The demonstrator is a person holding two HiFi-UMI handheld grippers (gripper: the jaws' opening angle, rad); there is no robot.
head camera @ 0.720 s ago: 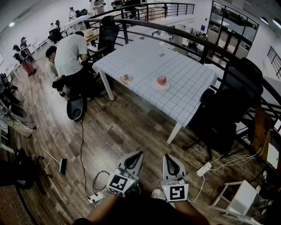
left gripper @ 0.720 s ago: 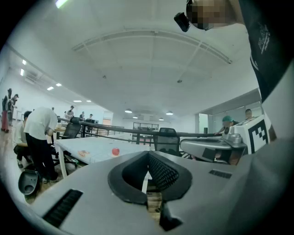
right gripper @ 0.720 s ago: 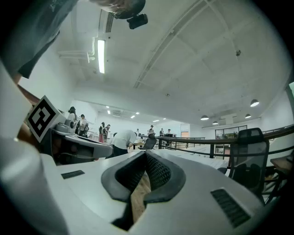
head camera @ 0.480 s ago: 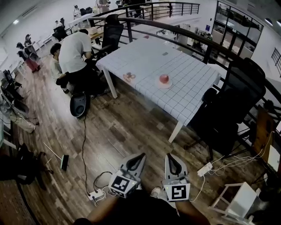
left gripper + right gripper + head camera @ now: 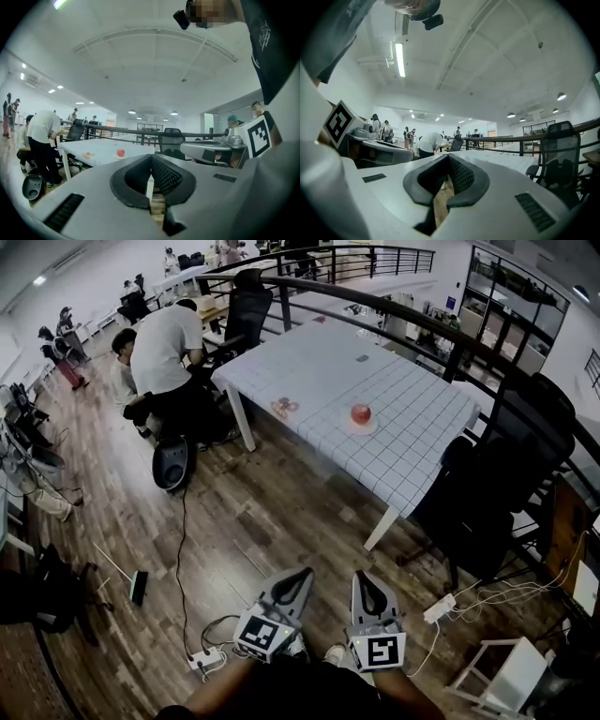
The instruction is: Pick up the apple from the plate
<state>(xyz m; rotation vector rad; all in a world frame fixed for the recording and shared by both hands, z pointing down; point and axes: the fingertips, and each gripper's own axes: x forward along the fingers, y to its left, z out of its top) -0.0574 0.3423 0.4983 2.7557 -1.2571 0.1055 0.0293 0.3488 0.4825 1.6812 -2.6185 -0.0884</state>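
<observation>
— Apple (image 5: 361, 413), red: location?
— On white plate (image 5: 350, 427), near front edge of gridded counter (image 5: 309, 362), well apart from both tools.
— Left hand-held gripper (image 5: 298, 575), right hand-held gripper (image 5: 367, 577): condition?
— Jaws together, both empty, side by side above wooden floor (image 5: 234, 521), pointing toward the counter.

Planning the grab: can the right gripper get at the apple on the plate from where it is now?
Probably not yet. The apple sits on its plate on the table, well across the wooden floor from the right gripper. Nothing blocks the way; step closer first.
</observation>
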